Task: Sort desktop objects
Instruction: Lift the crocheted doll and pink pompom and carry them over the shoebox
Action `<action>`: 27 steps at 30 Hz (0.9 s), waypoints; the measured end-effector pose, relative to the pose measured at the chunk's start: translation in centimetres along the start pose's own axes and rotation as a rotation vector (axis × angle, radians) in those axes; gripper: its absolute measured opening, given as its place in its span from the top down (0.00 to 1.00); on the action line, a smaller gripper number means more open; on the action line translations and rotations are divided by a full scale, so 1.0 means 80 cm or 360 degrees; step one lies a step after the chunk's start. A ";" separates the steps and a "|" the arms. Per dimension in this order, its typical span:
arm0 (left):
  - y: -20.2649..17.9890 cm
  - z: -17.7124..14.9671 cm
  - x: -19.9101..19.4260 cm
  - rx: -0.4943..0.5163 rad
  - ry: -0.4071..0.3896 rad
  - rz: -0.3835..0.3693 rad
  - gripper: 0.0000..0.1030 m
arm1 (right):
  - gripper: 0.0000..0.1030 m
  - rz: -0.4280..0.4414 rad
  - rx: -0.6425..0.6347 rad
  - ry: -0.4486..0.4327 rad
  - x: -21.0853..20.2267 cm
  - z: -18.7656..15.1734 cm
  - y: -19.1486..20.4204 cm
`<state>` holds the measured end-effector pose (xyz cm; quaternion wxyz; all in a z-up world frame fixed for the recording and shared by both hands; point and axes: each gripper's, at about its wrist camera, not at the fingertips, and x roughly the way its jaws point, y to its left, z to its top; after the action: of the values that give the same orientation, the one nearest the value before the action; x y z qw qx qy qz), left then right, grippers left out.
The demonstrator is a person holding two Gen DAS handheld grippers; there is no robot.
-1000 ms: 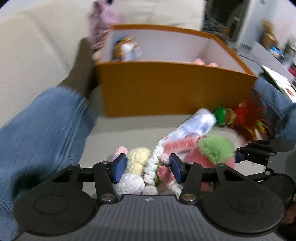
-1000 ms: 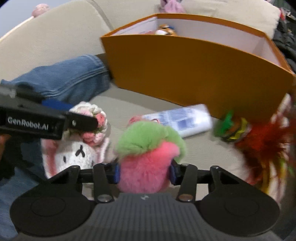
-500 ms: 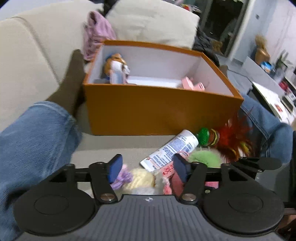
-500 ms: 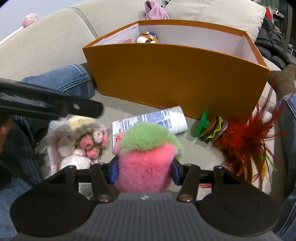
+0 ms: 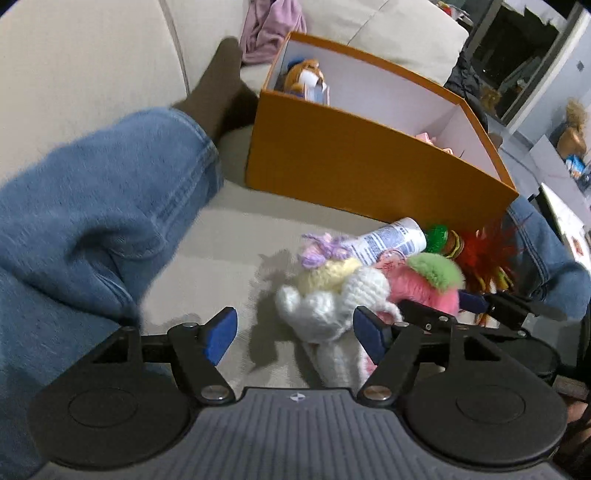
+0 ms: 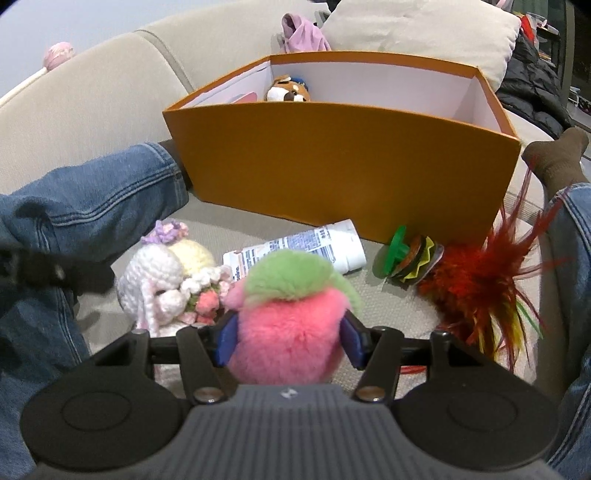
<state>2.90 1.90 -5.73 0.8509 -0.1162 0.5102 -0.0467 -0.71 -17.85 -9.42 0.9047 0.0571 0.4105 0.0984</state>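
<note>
My left gripper (image 5: 294, 321) hovers over the sofa seat, its jaws wide and still opening. A white and yellow crochet bunny (image 5: 332, 306) lies between them near the right finger, and neither pad presses on it. My right gripper (image 6: 289, 328) has a pink plush toy with a green top (image 6: 291, 325) between its blue pads. Its jaws are opening, but the fur still fills the gap against both pads. Behind stands an open orange box (image 6: 332, 166) with a dog plush (image 6: 290, 90) inside.
A white tube (image 6: 314, 243), a toy burger (image 6: 410, 258) and a red feather toy (image 6: 480, 280) lie in front of the box. A person's jeans legs (image 6: 92, 199) flank the seat, with a socked foot (image 6: 557, 155) at the right. A purple cloth (image 6: 303, 35) lies behind the box.
The left gripper's jaws spread wide and let go of the crochet bunny, which now lies on the seat; that gripper rolled and rose a little. The right jaws widened slightly around the pink plush.
</note>
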 end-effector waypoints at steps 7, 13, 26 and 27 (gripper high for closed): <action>-0.007 0.004 0.028 -0.0191 0.0081 -0.0195 0.21 | 0.40 -0.0010 -0.0018 -0.0011 -0.006 -0.001 -0.003; -0.024 0.010 0.060 -0.0233 0.0177 -0.0199 0.16 | 0.40 0.0006 -0.0056 0.0040 0.003 -0.006 -0.002; -0.019 0.003 0.105 -0.0213 0.0198 -0.0142 0.18 | 0.40 0.0027 -0.0072 0.0062 0.020 -0.011 -0.003; -0.017 0.003 0.105 -0.0218 0.0196 -0.0150 0.20 | 0.40 0.0030 -0.0080 0.0060 0.023 -0.009 -0.001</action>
<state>7.10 -1.04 -12.48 0.8048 -0.1949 0.5576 -0.0586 -0.08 -17.54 -11.26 0.8970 0.0364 0.4243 0.1183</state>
